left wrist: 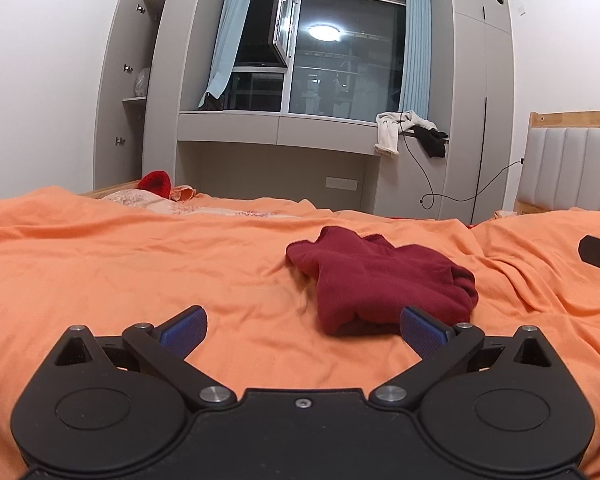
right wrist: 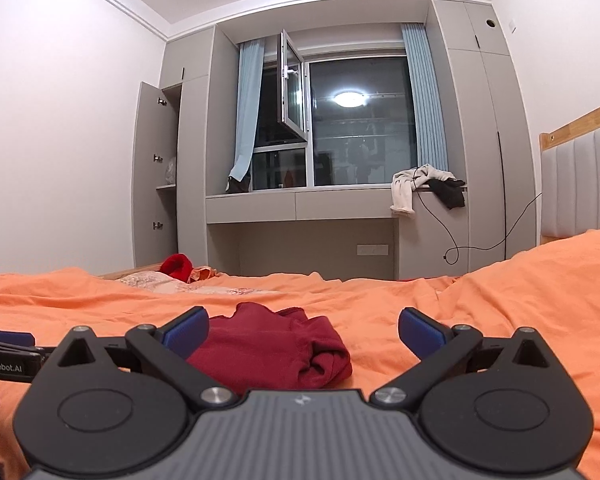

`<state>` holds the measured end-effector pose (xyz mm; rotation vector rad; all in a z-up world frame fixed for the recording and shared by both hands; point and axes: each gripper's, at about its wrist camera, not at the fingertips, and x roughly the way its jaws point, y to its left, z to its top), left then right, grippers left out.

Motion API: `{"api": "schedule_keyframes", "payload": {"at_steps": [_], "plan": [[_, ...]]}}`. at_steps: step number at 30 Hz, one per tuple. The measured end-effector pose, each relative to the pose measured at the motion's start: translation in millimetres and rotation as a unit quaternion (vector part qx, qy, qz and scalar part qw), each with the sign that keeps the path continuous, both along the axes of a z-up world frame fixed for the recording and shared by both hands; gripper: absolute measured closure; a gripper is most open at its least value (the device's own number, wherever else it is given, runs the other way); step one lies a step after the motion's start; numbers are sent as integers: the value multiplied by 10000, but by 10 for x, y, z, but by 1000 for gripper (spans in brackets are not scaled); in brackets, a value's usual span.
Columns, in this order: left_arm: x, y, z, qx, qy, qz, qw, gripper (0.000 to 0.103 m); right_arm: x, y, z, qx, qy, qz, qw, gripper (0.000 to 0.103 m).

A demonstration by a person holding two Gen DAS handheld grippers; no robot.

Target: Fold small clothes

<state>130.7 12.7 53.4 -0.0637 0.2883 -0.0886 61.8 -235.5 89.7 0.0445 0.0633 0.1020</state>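
Both are spread wide with nothing in them: the left hand-held gripper (left wrist: 303, 330) sits low over the wrinkled orange bed sheet (left wrist: 100, 280), and the right hand-held gripper (right wrist: 303, 330) does the same a bit off to the side. Their blue ribbed pads (left wrist: 185, 328) look grippy enough for cloth.

The thing to fold is the crumpled dark red knit garment (left wrist: 380, 280), lying in a heap on the sheet just ahead of the left one's right-side finger, and between the right one's fingers toward the left (right wrist: 272, 350). I'd guess it's light, floppy and a little fuzzy, so it'll sag and bunch rather than hold shape. Best bet is pinching a hem or corner edge at the near side, though I can't really tell which edge is which in that lump.

Further back there's a bright red fluffy item (left wrist: 156, 185) near the bed's far edge, then grey cabinets (left wrist: 480, 100) and the dark window (left wrist: 348, 60).
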Motion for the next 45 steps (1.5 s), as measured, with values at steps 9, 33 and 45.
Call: {"api": "schedule_keyframes", "payload": {"at_steps": [9, 33, 45], "plan": [[-358, -9, -92, 121, -33, 3, 9999, 1, -373, -14, -129, 62, 24, -135, 9999, 0], [-627, -83, -347, 527, 406, -41, 9978, 1, -721, 34, -511, -1, 812, -490, 9955, 0], [-593, -108, -360, 591, 495, 30, 9970, 1, -669, 5, -567, 28, 957, -614, 9935, 0]]}}
